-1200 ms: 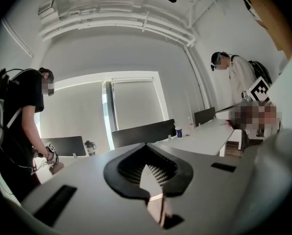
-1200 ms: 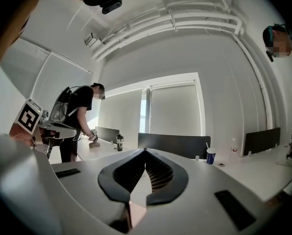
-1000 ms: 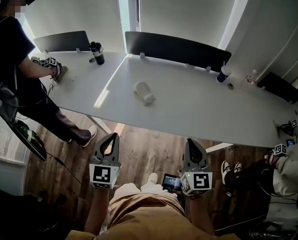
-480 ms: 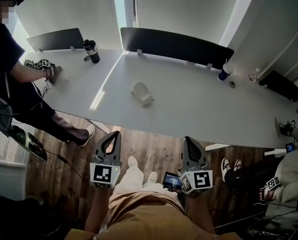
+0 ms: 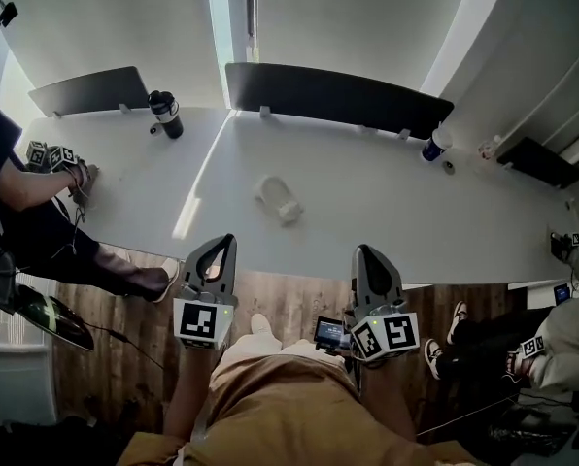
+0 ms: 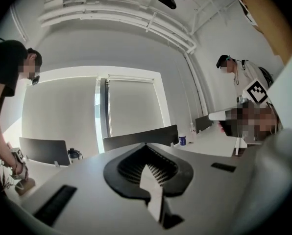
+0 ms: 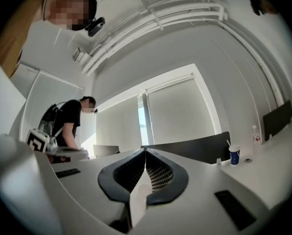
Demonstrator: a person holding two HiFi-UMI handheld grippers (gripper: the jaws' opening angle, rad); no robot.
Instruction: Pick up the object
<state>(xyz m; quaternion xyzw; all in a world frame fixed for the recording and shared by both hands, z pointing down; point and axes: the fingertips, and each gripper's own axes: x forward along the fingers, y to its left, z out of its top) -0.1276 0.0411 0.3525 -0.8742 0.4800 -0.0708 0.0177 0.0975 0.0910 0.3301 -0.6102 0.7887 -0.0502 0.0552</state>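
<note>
A small white object lies on the long white table, near its middle. Both my grippers hang short of the table's near edge, over the wooden floor, pointing level toward it. My left gripper is shut with nothing in it, its tip close to the edge and down-left of the object. My right gripper is also shut and empty, down-right of the object. In the left gripper view the closed jaws hide the object. The right gripper view shows its jaws meeting along a line.
A black bottle stands at the table's far left, a blue cup at the far right. Dark chair backs line the far side. A person with grippers works at the left end; another person is at the right.
Both grippers have moved forward toward the table's near edge, and the table with the white object now sits closer in the head view. Jaws stay shut.
</note>
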